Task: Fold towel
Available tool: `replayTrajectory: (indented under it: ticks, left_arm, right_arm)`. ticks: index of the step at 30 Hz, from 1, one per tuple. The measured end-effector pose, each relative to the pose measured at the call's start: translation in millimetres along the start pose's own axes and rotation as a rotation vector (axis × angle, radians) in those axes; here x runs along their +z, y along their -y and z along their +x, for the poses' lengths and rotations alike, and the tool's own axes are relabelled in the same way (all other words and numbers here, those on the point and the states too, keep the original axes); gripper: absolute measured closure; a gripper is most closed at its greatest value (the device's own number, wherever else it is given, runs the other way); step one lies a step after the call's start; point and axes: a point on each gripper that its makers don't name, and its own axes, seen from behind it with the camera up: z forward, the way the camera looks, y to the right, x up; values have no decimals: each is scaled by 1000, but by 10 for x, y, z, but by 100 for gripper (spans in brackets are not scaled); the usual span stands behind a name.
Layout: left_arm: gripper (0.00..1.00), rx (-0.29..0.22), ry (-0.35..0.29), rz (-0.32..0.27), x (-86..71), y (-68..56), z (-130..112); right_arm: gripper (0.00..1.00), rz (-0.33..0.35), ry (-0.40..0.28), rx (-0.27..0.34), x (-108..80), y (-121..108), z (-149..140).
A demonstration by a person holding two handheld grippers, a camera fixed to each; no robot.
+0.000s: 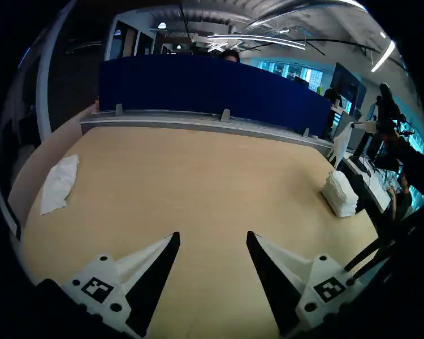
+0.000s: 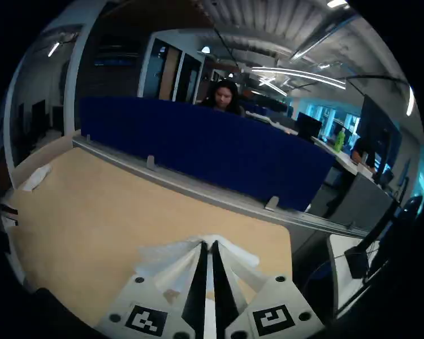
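Wood desk (image 1: 212, 181), blue partition (image 1: 212, 85) running along its far edge.
Folded towel stack (image 1: 339, 195) is sitting at the desk's right edge and a crumpled towel (image 1: 59, 183) is lying far left. Left gripper (image 1: 212, 233) is hovering spread over bare wood; right gripper (image 2: 210, 243) is pinching a white towel (image 2: 155, 251).

We find both views moderately bright under long ceiling light strips (image 1: 251, 38) that flare white, the pale counter (image 1: 200, 181) evenly lit with only soft shadows, straight edges bowing and the picture darkening towards the rims.
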Motion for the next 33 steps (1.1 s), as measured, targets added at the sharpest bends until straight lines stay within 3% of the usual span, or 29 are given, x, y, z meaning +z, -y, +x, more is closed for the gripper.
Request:
replayTrajectory:
  ticks: [18, 33]
  left_arm:
    - [13, 3, 5, -1, 32, -108, -25]
    - [13, 9, 7, -10, 35, -158, -21]
  right_arm:
    - [94, 23, 5, 2, 107, 59, -51]
    - [94, 10, 53, 12, -133, 30, -421]
